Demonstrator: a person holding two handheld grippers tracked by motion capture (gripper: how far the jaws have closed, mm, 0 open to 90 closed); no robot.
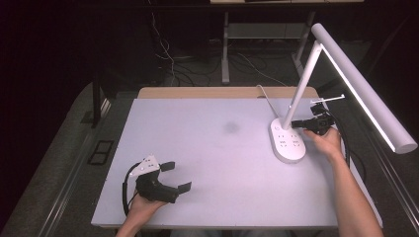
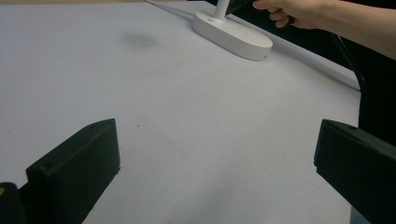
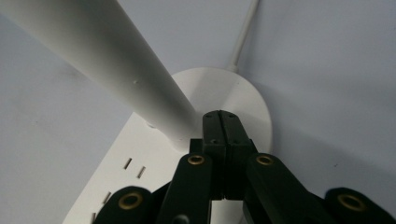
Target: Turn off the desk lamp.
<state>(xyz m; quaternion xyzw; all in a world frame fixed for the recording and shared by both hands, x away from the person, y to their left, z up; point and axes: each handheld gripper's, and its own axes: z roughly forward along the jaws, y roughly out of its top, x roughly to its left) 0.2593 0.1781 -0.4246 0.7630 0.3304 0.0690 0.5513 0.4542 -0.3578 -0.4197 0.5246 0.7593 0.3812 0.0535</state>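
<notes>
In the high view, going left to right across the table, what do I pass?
Left gripper → faint dark smudge on the table → lamp base → right gripper → lamp's lit head.

Pale grey rectangular tabletop (image 1: 197, 148) with a light wooden strip (image 1: 217, 92) along its far edge. Dark room beyond. Grey carpeted floor (image 1: 64, 143). White metal desk legs (image 1: 226, 49) at the back; loose cables (image 1: 168, 59) trail beside them. Black slotted floor plate (image 1: 100, 152) at left.
</notes>
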